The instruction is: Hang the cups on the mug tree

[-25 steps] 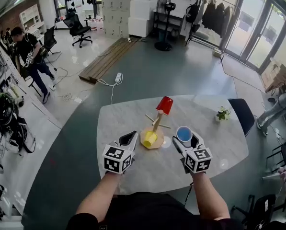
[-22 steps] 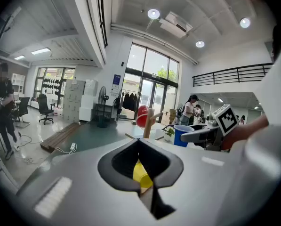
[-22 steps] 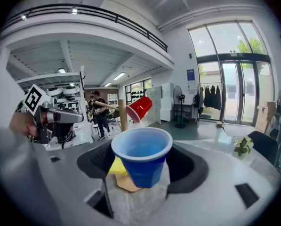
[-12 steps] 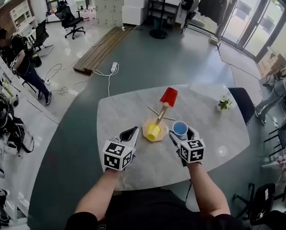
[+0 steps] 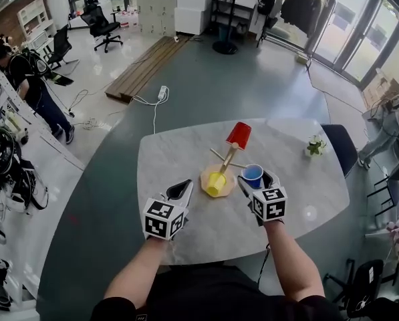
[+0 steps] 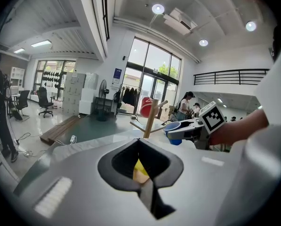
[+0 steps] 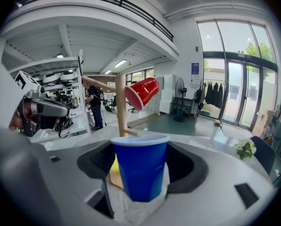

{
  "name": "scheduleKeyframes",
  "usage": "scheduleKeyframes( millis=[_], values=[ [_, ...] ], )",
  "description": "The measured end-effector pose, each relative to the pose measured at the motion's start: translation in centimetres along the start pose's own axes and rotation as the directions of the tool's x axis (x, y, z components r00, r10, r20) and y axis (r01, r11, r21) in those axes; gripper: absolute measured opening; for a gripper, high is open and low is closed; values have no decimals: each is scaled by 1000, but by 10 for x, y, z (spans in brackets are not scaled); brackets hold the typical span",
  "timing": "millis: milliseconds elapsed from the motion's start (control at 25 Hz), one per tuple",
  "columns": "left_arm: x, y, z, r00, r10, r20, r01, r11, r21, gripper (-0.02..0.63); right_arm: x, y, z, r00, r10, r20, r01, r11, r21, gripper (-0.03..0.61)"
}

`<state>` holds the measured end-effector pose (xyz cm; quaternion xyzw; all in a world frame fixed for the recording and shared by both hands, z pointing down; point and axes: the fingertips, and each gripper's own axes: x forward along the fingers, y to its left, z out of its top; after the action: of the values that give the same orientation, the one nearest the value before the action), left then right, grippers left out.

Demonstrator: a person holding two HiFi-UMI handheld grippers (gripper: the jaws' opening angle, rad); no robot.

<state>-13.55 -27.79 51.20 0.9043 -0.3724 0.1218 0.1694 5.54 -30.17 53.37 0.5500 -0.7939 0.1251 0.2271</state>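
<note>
A wooden mug tree (image 5: 227, 158) stands mid-table on a round base. A red cup (image 5: 238, 135) hangs tilted on its top peg, and a yellow cup (image 5: 216, 183) lies low by the base. My right gripper (image 5: 256, 181) is shut on an upright blue cup (image 5: 252, 173), just right of the tree. In the right gripper view the blue cup (image 7: 140, 166) fills the jaws, with the red cup (image 7: 142, 92) above it. My left gripper (image 5: 180, 191) is shut and empty, left of the base. Past its tips the left gripper view shows the yellow cup (image 6: 139, 167).
The white marble table (image 5: 179, 159) has rounded corners. A small potted plant (image 5: 313, 147) stands near its far right edge, with a black chair (image 5: 339, 154) behind it. A person (image 5: 29, 79) stands far off at the left among equipment.
The right gripper has sunk with the blue cup and drawn a little closer to the tree. The left gripper has dropped slightly, still shut.
</note>
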Motion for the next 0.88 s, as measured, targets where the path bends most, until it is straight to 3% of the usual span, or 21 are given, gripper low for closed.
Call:
scheduleKeyframes(
  millis=[320, 640, 880],
  values=[
    [-5, -2, -4, 1000, 11, 0, -11, 1000, -7, 11, 6, 9, 14, 998, 20, -59, -31, 979, -202, 328],
    [-9, 6, -10, 1000, 28, -6, -28, 999, -18, 12, 24, 31, 24, 988, 71, -136, -116, 924, -365, 327],
    [-12, 9, -13, 999, 41, -10, -41, 999, -27, 11, 37, 43, 19, 971, 105, -215, -196, 864, -464, 327]
  ],
)
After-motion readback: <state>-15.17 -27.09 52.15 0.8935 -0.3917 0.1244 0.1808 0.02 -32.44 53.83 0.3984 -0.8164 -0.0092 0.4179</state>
